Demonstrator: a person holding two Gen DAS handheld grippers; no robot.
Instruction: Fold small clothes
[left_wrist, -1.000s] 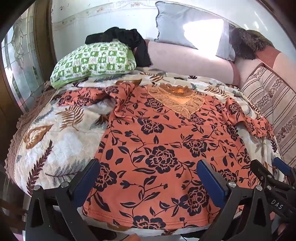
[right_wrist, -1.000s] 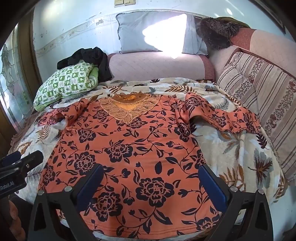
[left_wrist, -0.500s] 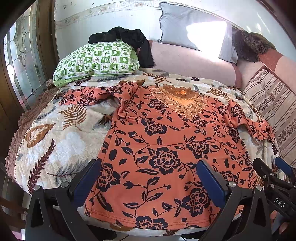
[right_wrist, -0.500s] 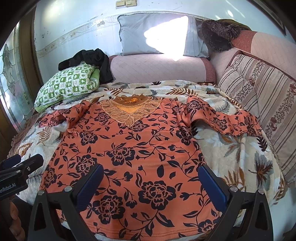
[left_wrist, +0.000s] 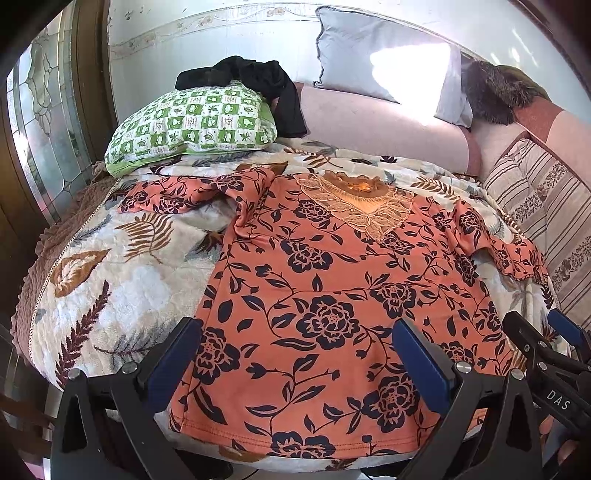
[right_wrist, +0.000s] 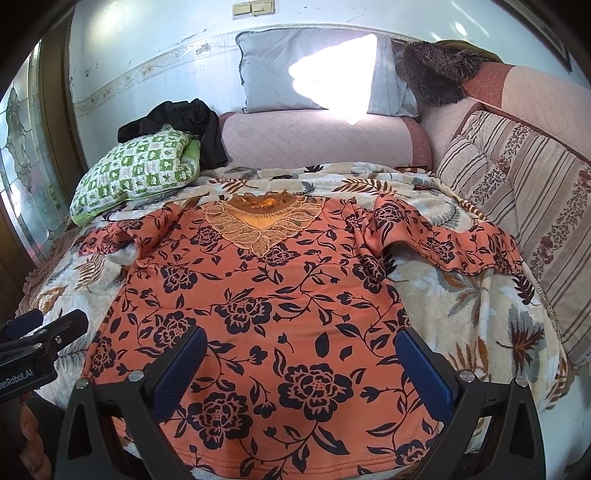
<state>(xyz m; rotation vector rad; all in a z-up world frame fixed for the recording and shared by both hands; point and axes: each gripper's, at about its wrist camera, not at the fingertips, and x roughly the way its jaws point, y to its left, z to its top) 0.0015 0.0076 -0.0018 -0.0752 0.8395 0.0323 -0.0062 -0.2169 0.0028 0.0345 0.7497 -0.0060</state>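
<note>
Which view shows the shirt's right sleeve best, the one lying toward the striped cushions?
The right wrist view. There the right sleeve shows whole, spread rumpled over the leaf-print blanket toward the striped cushions. In the left wrist view the same sleeve sits squeezed at the frame's right side, foreshortened.

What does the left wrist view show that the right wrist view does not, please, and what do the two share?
Only the left wrist view shows the right gripper at its right edge, and a large stretch of the leaded glass door.

Only the right wrist view shows the left gripper at its left edge, the cream wall switches, and the striped cushion nearly whole.

Both show the orange floral blouse spread flat on the leaf-print blanket, the green checked pillow under a black garment, and the grey pillow. Both grippers are open and hold nothing.
</note>
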